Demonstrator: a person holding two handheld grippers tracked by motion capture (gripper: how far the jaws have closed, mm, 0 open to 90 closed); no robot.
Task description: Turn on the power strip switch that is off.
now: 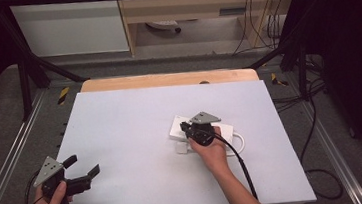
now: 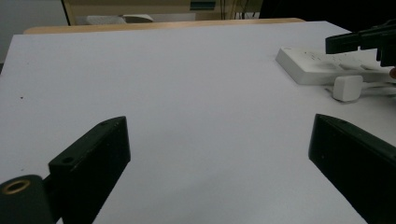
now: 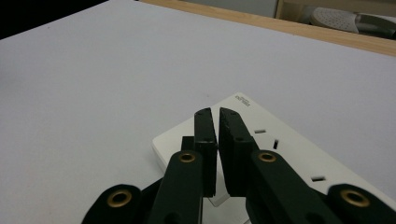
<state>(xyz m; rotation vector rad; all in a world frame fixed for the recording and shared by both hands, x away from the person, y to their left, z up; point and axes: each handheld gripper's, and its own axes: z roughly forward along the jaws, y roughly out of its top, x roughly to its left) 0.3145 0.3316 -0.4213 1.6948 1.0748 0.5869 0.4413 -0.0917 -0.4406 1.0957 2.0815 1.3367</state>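
My right tongs (image 1: pixel 190 127) hover pressed together over the near end of the white power strip (image 3: pixel 280 144) mid-counter (image 1: pixel 122 138), a small white plug (image 2: pixel 347 87) beside it, while my left tongs (image 1: pixel 82 166) wait spread well away; next, probably, spreading for the plug.

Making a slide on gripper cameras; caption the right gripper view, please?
Right gripper, jaws shut and empty, poised over a white power strip on the pale table.

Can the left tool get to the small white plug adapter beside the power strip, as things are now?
Probably yes. The left tool is open, and bare table lies between it and the adapter. The right tool, over the power strip, is close by.
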